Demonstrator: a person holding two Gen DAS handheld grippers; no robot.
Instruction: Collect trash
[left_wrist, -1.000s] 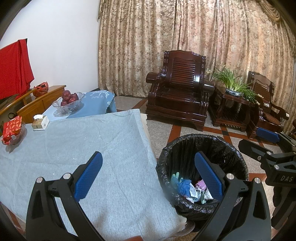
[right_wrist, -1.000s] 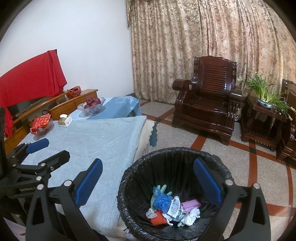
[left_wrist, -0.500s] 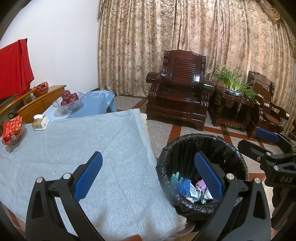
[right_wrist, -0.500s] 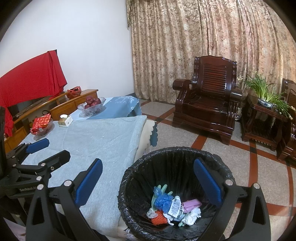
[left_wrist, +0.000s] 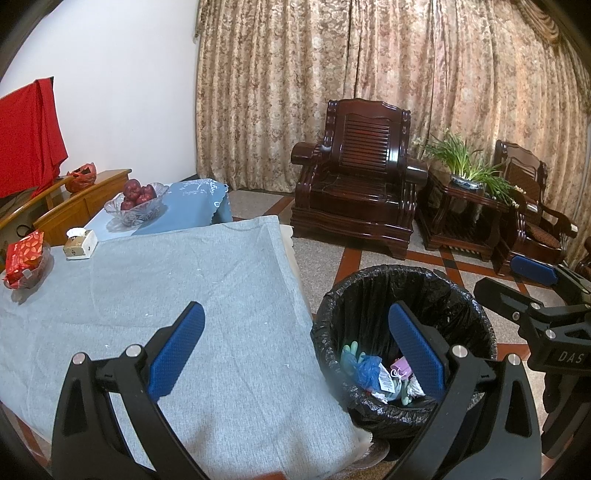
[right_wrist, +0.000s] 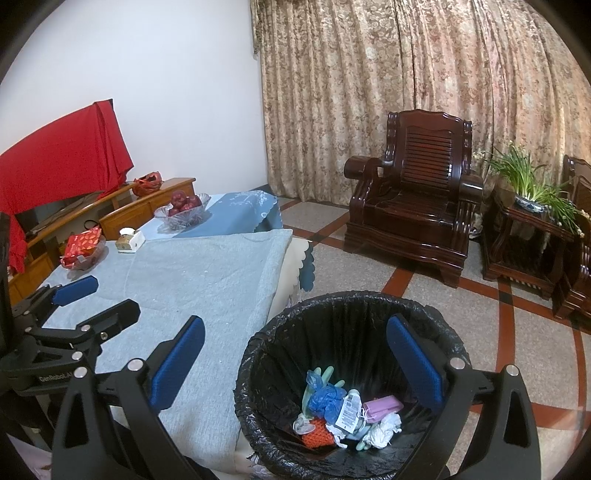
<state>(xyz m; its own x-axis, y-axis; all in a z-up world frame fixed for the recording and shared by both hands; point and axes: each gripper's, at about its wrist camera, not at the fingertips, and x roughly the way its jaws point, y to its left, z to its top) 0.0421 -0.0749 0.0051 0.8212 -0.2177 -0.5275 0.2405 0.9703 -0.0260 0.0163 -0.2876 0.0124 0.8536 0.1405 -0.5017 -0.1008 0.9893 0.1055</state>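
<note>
A round bin lined with a black bag (right_wrist: 354, 310) (left_wrist: 369, 291) stands on the floor beside the table. In it lies a heap of trash (right_wrist: 343, 410) (left_wrist: 373, 373): a blue bag, a pale green glove, a purple mask, an orange piece, crumpled white paper. My right gripper (right_wrist: 295, 354) hangs open above the bin's near rim, nothing between its blue pads. My left gripper (left_wrist: 295, 347) is open too, empty, over the table's right edge. Each gripper shows at the side of the other's view.
The table wears a grey cloth (left_wrist: 166, 295) with small white specks. At its far end sit a glass bowl of red apples (left_wrist: 135, 203), a tissue box (left_wrist: 79, 243) and a red packet in a dish (left_wrist: 24, 258). Dark wooden armchairs (left_wrist: 358, 192) and a plant stand (left_wrist: 465, 206) stand beyond.
</note>
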